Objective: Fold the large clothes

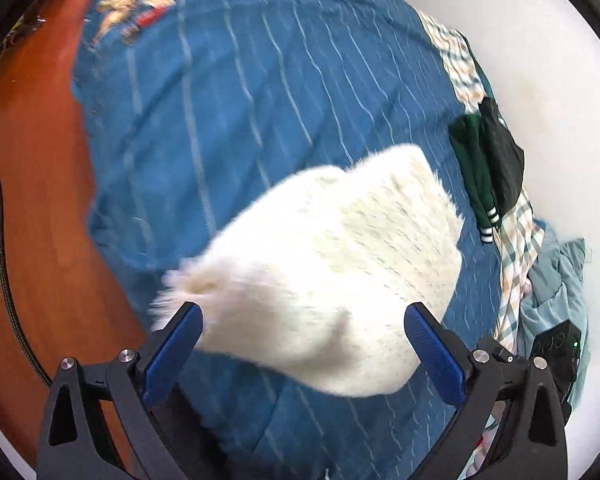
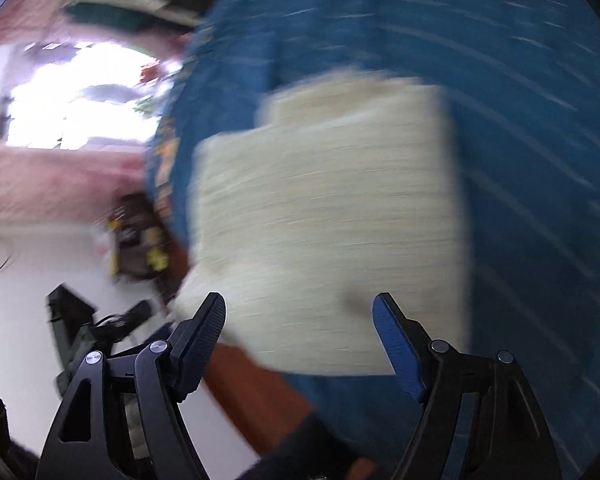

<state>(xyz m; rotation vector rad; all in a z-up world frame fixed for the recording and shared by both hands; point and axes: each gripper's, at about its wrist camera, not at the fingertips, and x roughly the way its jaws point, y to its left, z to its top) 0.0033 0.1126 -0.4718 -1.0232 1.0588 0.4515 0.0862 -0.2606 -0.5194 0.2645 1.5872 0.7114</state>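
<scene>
On the left, in the left wrist view, bare wooden floor [image 1: 32,208] borders a blue striped quilt [image 1: 240,100] spread over the bed. The left gripper [image 1: 302,320] is spread wide and holds nothing, hovering just above the near edge of a fluffy white sweater [image 1: 328,272] that lies on the quilt in a compact, already folded bundle. Further right, a dark green garment [image 1: 484,168] lies by the quilt's edge.

The right wrist view is heavily blurred; the right gripper [image 2: 300,316] is likewise wide apart and empty over the same white sweater [image 2: 332,216].

The knit looks soft, light and limp, with long fuzz that probably gives grip. Pinching through all layers at an edge or corner seems safest; a shallow bite may catch only fluff.
</scene>
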